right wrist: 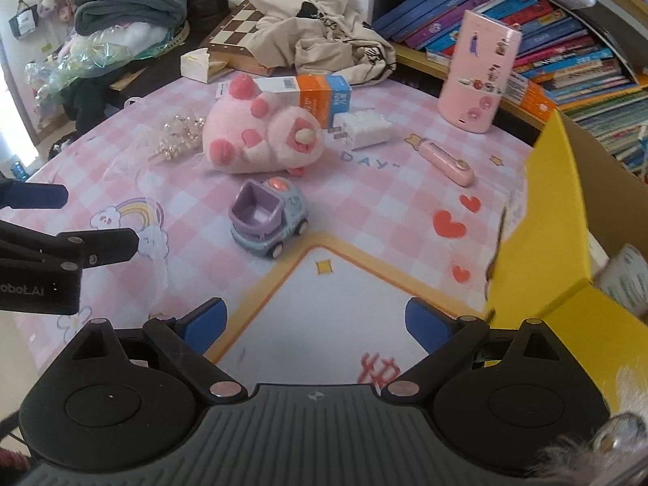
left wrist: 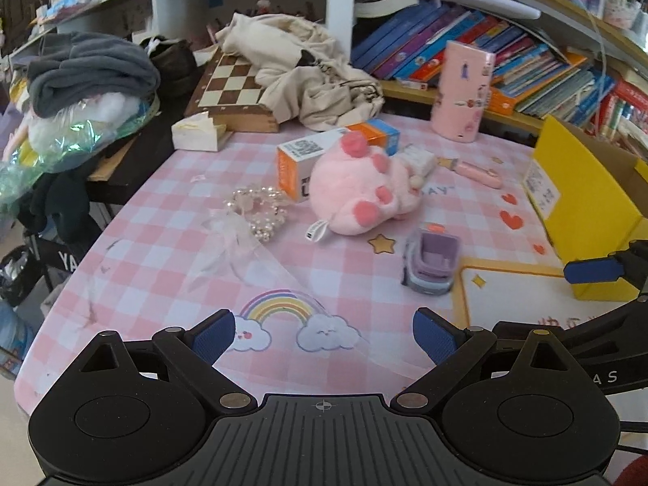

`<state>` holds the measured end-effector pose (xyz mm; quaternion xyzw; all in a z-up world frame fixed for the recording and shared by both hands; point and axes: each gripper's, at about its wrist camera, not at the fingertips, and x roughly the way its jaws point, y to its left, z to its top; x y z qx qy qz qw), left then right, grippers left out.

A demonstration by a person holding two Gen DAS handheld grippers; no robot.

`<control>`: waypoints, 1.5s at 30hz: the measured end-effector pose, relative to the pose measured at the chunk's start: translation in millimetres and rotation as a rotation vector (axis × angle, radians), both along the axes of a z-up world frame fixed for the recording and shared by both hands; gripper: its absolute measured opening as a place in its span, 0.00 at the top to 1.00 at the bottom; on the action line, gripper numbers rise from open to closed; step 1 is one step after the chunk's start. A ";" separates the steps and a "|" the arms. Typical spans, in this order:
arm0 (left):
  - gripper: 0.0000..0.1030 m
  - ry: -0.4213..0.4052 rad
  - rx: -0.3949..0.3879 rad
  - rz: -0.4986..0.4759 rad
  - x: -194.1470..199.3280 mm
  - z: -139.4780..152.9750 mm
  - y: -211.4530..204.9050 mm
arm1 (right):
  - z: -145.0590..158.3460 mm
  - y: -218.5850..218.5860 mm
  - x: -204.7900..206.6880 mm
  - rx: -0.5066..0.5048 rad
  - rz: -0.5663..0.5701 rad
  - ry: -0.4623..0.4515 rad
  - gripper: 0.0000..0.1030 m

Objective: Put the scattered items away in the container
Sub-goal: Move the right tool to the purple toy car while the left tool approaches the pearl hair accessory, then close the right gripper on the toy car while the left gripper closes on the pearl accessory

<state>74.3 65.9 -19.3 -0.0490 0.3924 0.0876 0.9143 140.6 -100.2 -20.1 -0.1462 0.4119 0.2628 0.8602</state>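
Both the left gripper and the right gripper hover with jaws apart, holding nothing. The toy car sits at twelve o'clock of the right gripper, the pink plush beyond it. The yellow box stands at two o'clock.

Pink-white check tablecloth, pink plush, lilac-grey toy car, yellow box, brown-cream chessboard upper left.

yellow box cut off, contents blurred
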 end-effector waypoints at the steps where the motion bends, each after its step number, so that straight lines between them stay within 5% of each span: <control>1: 0.06 0.002 0.003 0.004 2.3 -0.9 1.4 | -1.1 2.5 3.1 0.003 0.005 0.004 0.06; 31: 0.08 0.052 0.168 0.044 108.4 -34.0 56.9 | -25.8 54.9 61.6 0.036 0.095 0.059 0.11; 36: 0.19 0.066 0.102 0.046 120.8 -39.2 68.2 | -28.8 54.2 66.9 0.040 0.082 0.069 0.15; 41: 0.50 0.053 0.029 0.047 123.2 -41.7 79.7 | -31.4 53.8 71.7 0.044 0.070 0.078 0.16; 45: 0.59 0.054 0.032 0.032 122.2 -40.8 80.7 | -33.2 56.3 72.2 0.040 0.075 0.076 0.18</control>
